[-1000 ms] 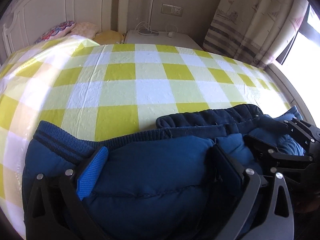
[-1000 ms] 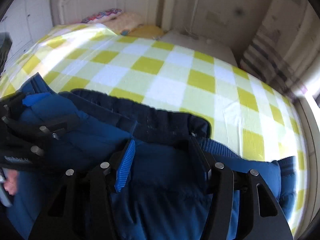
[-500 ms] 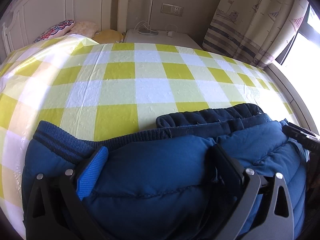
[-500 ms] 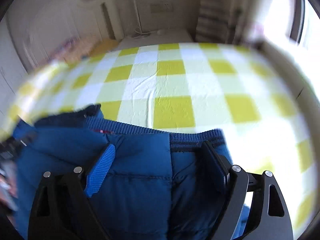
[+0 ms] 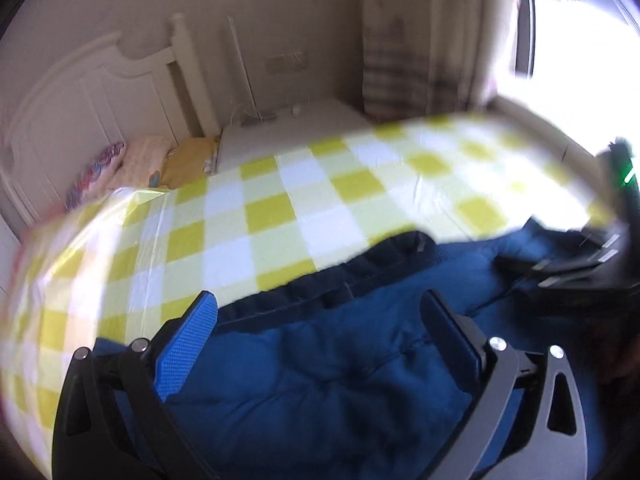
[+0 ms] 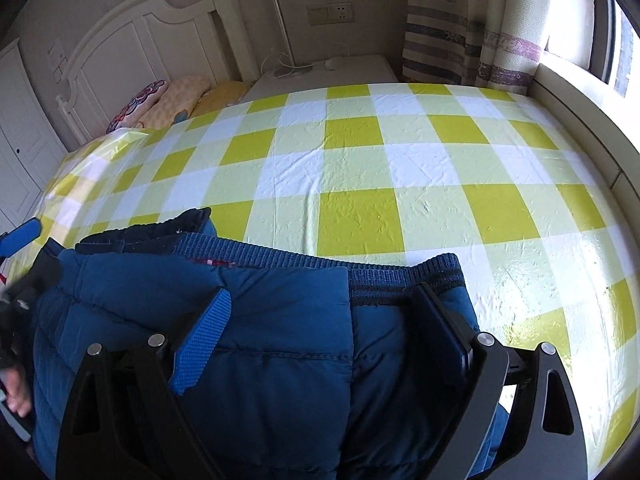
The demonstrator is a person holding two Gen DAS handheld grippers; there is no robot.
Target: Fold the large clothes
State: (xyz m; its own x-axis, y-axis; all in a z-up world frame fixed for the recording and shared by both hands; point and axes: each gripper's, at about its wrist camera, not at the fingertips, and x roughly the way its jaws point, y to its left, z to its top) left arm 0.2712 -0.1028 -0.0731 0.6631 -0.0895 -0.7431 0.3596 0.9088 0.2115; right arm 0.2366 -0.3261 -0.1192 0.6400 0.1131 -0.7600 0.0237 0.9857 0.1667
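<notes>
Blue quilted jacket point(image 6: 280, 320), near edge of the checked bedsheet point(image 6: 360, 152): puffy, light, slippery; I'd grip the ribbed hem point(image 6: 400, 276). Left gripper point(image 5: 316, 316) and right gripper point(image 6: 320, 308) jaws apart over it

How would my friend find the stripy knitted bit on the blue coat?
Look at the yellow-checked bed. The puffy blue jacket lies at its near edge. The ribbed band runs along the jacket's far edge: knitted, not shiny and quilted.

free: checked bedspread point(image 6: 360, 160) beyond jacket point(image 6: 280, 340) | obstacles: pillows point(image 6: 168, 100) at headboard point(image 6: 132, 44)
</notes>
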